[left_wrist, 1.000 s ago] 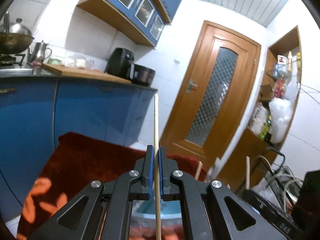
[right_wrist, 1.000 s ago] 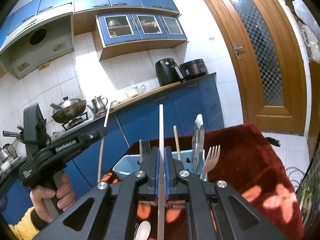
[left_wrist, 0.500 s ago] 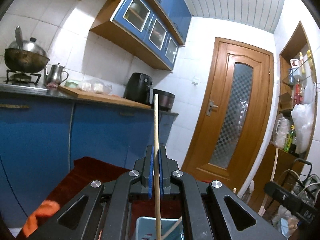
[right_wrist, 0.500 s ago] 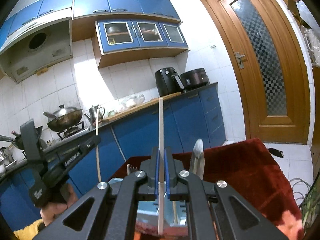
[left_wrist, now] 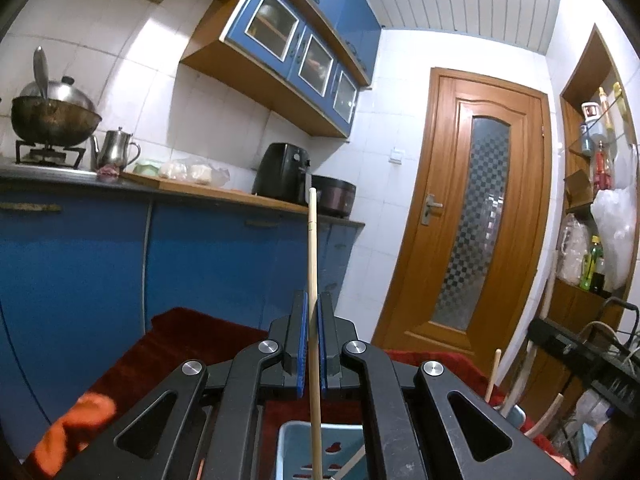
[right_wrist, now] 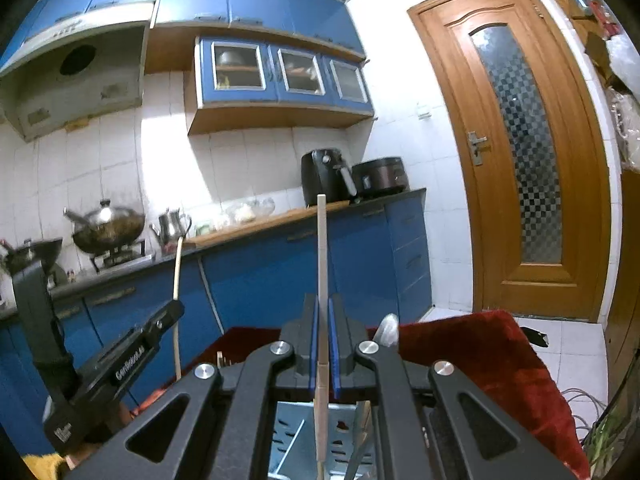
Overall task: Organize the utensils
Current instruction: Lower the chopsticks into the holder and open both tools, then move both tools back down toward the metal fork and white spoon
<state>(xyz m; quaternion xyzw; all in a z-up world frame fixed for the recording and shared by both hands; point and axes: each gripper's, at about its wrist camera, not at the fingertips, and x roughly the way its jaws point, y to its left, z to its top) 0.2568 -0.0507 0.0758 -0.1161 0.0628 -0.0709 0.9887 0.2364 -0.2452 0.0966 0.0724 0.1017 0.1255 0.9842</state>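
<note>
While both hands are coming down w/ the pale-blue utensil basket now right under each tool, left tool is clamping a bamboo chopstick upright. Right tool is clamping a whitish chopstick over that basket; looks like drop-in is coming next.

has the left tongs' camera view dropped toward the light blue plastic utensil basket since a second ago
Yes. The left tongs, shut on a wooden chopstick, have sunk: the blue counter cabinets sit higher in view, and the light blue plastic utensil basket lies directly below.

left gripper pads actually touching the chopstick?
Touching. The left wrist view shows the left gripper with both blue pads closed against the upright chopstick, no gap on either side.
</note>
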